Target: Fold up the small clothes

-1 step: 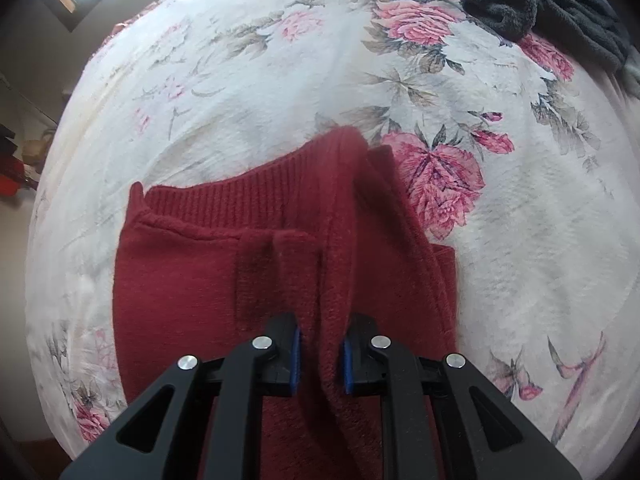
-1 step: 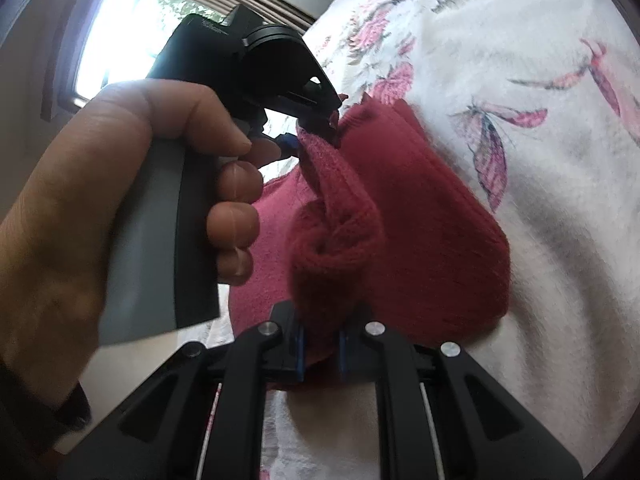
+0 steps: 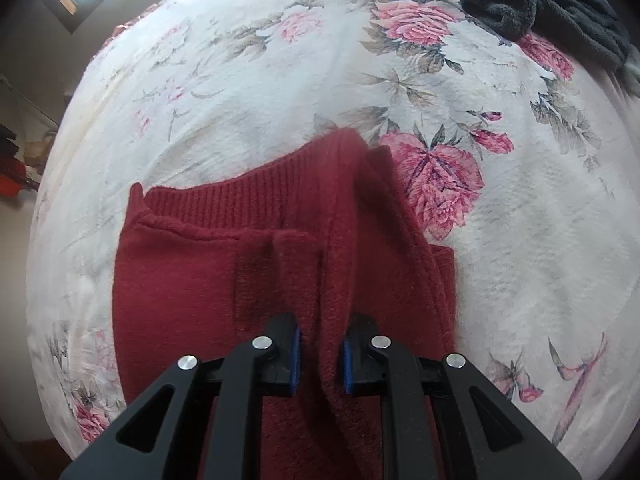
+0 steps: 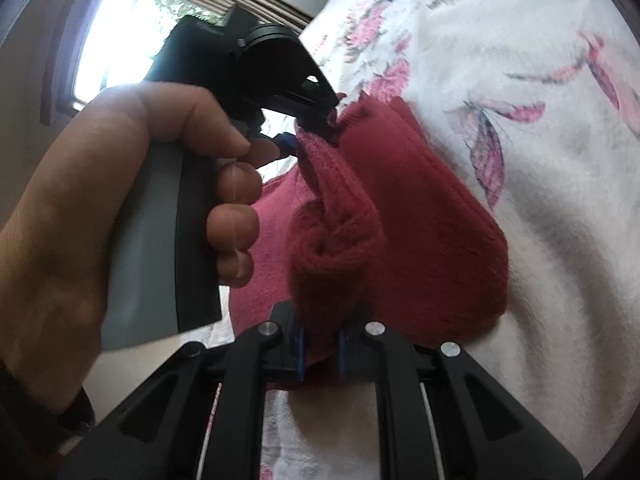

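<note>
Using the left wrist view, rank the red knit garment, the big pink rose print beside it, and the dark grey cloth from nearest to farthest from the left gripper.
1. Red knit garment: pinched in the left gripper.
2. Big pink rose print: right of the garment, mid-bed.
3. Dark grey cloth: far upper right corner.

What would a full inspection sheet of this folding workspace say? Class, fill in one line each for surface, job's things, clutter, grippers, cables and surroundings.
Surface: white floral bedspread, soft and slightly wrinkled.
Job's things: red knitted garment lying partly on the bedspread, one edge lifted into a ridge between both grippers.
Clutter: dark grey fleecy cloth bunched at the far edge.
Grippers: left gripper shut on a fold of the garment; right gripper shut on a bunched part; a hand holds the left gripper's handle.
Cables: nothing seen.
Surroundings: bright window with a dark frame; the rest is too dim to tell.
</note>
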`<state>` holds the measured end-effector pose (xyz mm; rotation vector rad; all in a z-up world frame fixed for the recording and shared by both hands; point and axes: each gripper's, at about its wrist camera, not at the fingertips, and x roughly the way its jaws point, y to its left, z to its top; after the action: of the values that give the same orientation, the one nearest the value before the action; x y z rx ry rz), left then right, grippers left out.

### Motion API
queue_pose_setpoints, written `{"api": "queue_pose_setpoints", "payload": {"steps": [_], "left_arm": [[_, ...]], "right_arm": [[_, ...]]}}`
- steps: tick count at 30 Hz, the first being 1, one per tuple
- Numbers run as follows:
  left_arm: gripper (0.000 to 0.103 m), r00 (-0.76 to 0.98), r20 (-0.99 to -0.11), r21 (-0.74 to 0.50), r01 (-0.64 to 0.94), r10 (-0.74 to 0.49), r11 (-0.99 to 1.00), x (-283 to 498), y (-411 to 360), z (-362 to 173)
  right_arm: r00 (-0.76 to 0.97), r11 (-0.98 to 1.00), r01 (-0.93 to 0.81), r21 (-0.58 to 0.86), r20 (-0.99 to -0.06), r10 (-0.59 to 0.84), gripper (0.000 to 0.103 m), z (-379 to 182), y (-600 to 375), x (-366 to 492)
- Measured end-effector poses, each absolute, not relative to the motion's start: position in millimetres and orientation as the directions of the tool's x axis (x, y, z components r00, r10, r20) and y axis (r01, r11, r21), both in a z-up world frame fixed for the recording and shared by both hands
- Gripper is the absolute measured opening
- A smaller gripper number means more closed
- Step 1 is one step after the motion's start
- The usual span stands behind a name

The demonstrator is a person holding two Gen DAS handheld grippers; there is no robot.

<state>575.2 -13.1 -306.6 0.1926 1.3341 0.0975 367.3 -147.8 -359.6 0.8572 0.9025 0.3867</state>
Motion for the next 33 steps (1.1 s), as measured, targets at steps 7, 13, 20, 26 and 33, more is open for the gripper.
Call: {"api": "queue_pose_setpoints", "payload": {"steps": [7, 13, 20, 26, 33], "left_arm": [[0.058, 0.292, -0.956, 0.046, 0.046, 0.030, 0.998, 569.2, -11.5, -296.4], [0.068, 0.355, -0.933, -0.018, 0.102, -0.053, 0.995, 555.5, 1.3, -265.0], [0.076, 0.333, -0.929, -0.107, 0.175, -0.161, 0.979, 510.7, 49.0, -242.3], [0.076, 0.247, -0.917, -0.278, 0.168, -0.313, 0.946, 469.3, 92.6, -251.4], [0.076, 0.187, -0.821, -0.528, 0.113, -0.539, 0.842, 427.5, 133.8, -276.7]], "right_arm": [[0.549, 0.540, 0.120, 0.833, -0.509, 0.663, 0.020, -380.9, -154.4, 371.7], [0.560, 0.504, 0.176, 0.846, -0.507, 0.655, 0.051, -390.3, -167.8, 369.0], [0.553, 0.360, 0.148, 0.921, -0.379, 0.742, 0.066, -400.9, -166.3, 371.3], [0.506, 0.267, 0.139, 0.953, -0.301, 0.808, 0.071, -405.8, -169.4, 374.6], [0.346, 0.168, 0.113, 0.979, -0.197, 0.917, 0.079, -394.9, -171.0, 432.1]]}}
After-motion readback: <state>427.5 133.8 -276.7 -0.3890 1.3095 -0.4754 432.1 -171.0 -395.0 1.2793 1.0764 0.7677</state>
